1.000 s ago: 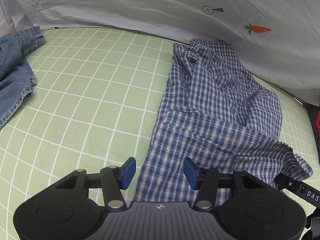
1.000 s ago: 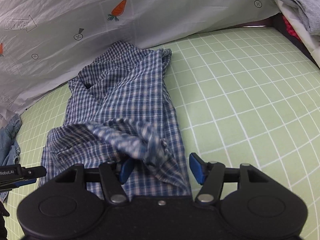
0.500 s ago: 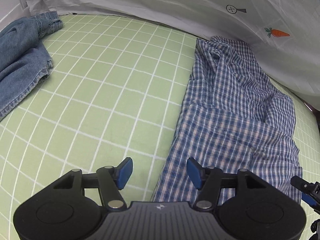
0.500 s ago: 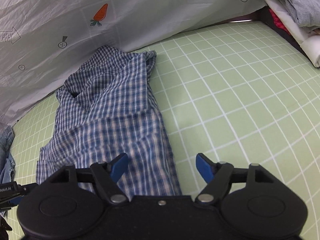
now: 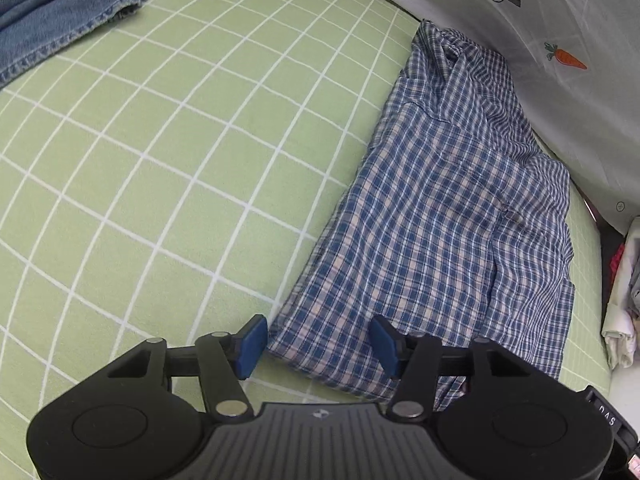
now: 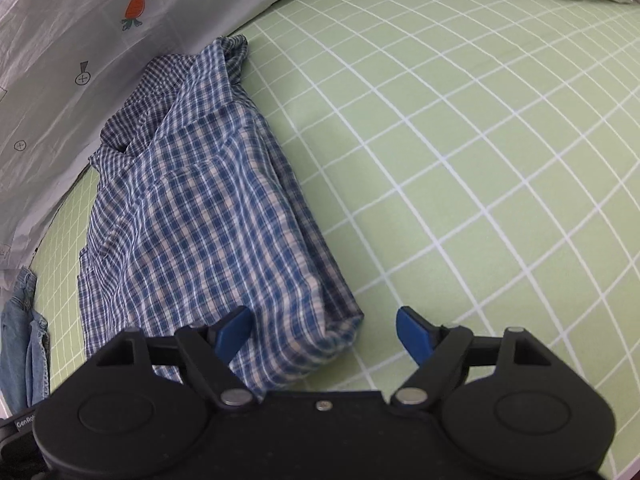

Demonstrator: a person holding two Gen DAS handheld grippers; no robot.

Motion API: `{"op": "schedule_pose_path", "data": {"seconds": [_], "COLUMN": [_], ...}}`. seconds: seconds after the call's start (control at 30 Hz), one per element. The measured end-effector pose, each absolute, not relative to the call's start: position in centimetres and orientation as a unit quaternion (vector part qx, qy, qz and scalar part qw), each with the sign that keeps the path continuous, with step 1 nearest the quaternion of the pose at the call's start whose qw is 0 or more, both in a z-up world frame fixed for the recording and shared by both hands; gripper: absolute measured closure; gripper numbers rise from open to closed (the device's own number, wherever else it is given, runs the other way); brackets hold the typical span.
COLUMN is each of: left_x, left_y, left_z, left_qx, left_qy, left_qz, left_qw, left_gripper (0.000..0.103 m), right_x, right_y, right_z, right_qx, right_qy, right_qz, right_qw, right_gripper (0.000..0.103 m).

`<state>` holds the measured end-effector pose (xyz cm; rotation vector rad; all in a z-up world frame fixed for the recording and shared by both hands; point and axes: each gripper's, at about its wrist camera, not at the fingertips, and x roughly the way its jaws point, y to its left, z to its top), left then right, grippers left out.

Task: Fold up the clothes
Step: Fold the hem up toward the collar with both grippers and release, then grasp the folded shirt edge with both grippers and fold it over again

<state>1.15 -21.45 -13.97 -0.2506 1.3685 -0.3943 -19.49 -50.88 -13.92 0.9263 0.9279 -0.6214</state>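
Shirt, checked, on bed by grey sheet.
Shirt (image 5: 432,216) lies on bed (image 5: 168,152); left gripper (image 5: 316,342) closing, right gripper (image 6: 324,330) spread, each straddling a near hem corner, pads clear of cloth.

The shirt (image 5: 440,216) is thin woven check cloth, soft and creased. The bed sheet (image 5: 168,152) under it is smooth matt cotton-like cloth. The jeans (image 5: 52,12) are coarse denim with stitched hems. The left gripper (image 5: 316,340) is matt black plastic with bare metal pins.
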Motion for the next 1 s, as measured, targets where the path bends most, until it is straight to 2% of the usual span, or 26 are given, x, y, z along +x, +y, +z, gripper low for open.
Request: {"op": "schedule_pose_path", "data": {"seconds": [0.03, 0.07, 0.1, 0.13, 0.17, 0.2, 0.23, 0.53, 0.8, 1.0], "left_x": [1.0, 0.9, 0.8, 0.8, 0.7, 0.5, 0.3, -5.8, -11.2, -11.6], "left_y": [-21.4, -21.3, -21.2, -21.0, -20.7, -20.3, -19.9, -17.5, -17.7, -18.2], "left_z": [-14.1, -14.1, -14.1, -14.2, -14.3, -14.3, -14.3, -12.2, -10.3, -9.0], "left_qx": [-0.117, -0.114, -0.115, -0.123, -0.134, -0.154, -0.173, -0.222, -0.238, -0.278], "left_qy": [0.625, 0.622, 0.62, 0.621, 0.621, 0.619, 0.617, 0.596, 0.603, 0.594], "left_qz": [-0.181, -0.182, -0.182, -0.182, -0.182, -0.185, -0.187, -0.193, -0.157, -0.112], "left_qw": [0.751, 0.753, 0.755, 0.753, 0.751, 0.748, 0.745, 0.747, 0.745, 0.747], "left_gripper": [0.052, 0.06, 0.064, 0.077, 0.083, 0.086, 0.091, 0.095, 0.095, 0.096], "right_x": [-19.8, -20.0, -20.1, -20.0, -20.0, -20.0, -20.2, -26.2, -28.5, -28.4], "right_y": [-51.0, -51.1, -51.2, -51.2, -51.1, -51.0, -50.9, -48.3, -49.1, -51.1], "right_z": [-14.1, -14.3, -14.5, -14.7, -14.7, -14.7, -14.6, -11.8, -10.4, -10.1], "right_qx": [0.438, 0.452, 0.462, 0.464, 0.463, 0.462, 0.465, 0.404, 0.403, 0.435], "right_qy": [0.419, 0.413, 0.408, 0.407, 0.406, 0.402, 0.397, 0.388, 0.418, 0.412], "right_qz": [-0.278, -0.268, -0.257, -0.248, -0.242, -0.235, -0.225, -0.198, -0.176, -0.135], "right_qw": [0.745, 0.744, 0.745, 0.746, 0.75, 0.755, 0.759, 0.805, 0.795, 0.789], "right_gripper": [0.032, 0.039, 0.052, 0.058, 0.064, 0.084, 0.094, 0.096, 0.097, 0.097]}}
